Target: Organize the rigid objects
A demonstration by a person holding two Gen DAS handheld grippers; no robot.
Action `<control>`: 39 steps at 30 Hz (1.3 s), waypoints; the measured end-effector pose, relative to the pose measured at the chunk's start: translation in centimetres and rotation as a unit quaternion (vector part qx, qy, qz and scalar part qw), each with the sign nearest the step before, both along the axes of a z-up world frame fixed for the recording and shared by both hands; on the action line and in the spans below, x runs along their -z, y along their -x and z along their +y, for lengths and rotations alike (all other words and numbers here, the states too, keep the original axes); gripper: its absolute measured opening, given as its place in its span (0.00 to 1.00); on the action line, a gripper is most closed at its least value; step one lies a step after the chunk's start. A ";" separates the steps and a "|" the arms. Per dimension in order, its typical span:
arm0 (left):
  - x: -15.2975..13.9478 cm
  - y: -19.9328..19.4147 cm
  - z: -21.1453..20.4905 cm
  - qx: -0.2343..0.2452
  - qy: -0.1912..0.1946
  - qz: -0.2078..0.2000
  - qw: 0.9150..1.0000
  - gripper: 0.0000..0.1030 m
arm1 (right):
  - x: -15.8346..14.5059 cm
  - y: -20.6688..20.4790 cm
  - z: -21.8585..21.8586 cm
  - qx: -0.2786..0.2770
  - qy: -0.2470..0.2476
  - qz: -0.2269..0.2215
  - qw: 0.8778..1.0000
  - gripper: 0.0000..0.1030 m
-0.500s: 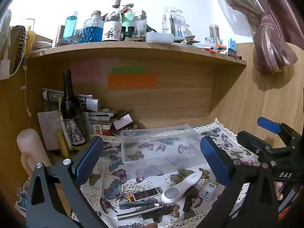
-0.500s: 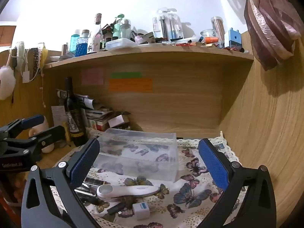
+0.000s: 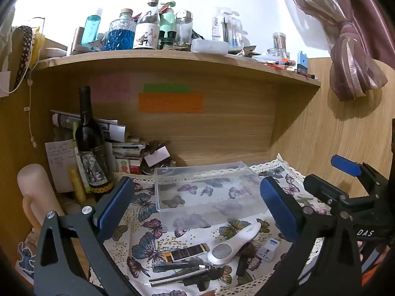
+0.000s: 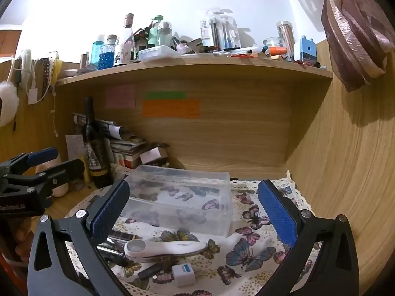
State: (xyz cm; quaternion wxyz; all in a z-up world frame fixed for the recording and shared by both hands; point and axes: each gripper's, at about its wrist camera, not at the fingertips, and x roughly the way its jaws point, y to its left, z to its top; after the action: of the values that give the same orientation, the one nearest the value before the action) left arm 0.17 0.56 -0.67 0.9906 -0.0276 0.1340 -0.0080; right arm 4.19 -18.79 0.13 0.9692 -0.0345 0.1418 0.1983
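A clear plastic box [image 3: 207,190] [image 4: 182,199] stands empty on a butterfly-print cloth [image 3: 143,212] [image 4: 249,224]. In front of it lie a white handheld device [image 3: 234,243] [image 4: 163,248], a dark brown and gold bar [image 3: 187,250], a silver pen-like tool [image 3: 177,275], dark metal pieces [image 3: 197,266] and a small white and blue charger cube [image 3: 270,246] [image 4: 184,273]. My left gripper [image 3: 197,199] hovers open above the pile, holding nothing. My right gripper [image 4: 195,209] is open too, with the box and device seen between its fingers. Each gripper appears at the edge of the other's view.
A dark wine bottle [image 3: 91,148] [image 4: 95,148], stacked papers and small boxes [image 3: 128,148] crowd the back left. A pale cylinder [image 3: 34,192] stands at the left. The upper shelf [image 3: 172,56] carries many bottles. Wooden walls close the back and right.
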 end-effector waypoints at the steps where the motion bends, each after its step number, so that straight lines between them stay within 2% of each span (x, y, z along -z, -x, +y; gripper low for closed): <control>1: 0.0 0.0 0.0 0.000 -0.001 0.000 1.000 1.00 | 0.0 -0.1 -0.1 -0.001 0.000 0.000 1.000 1.00; 39: -0.8 0.1 -0.6 0.006 -0.003 -0.007 1.000 1.00 | -0.5 0.3 -0.2 -0.006 -0.016 0.003 1.000 1.00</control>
State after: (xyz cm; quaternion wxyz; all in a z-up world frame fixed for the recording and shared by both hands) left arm 0.11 0.01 0.15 0.9915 -0.0233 0.1274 -0.0138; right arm 3.93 -19.01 0.64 0.9680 -0.0194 0.1410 0.2068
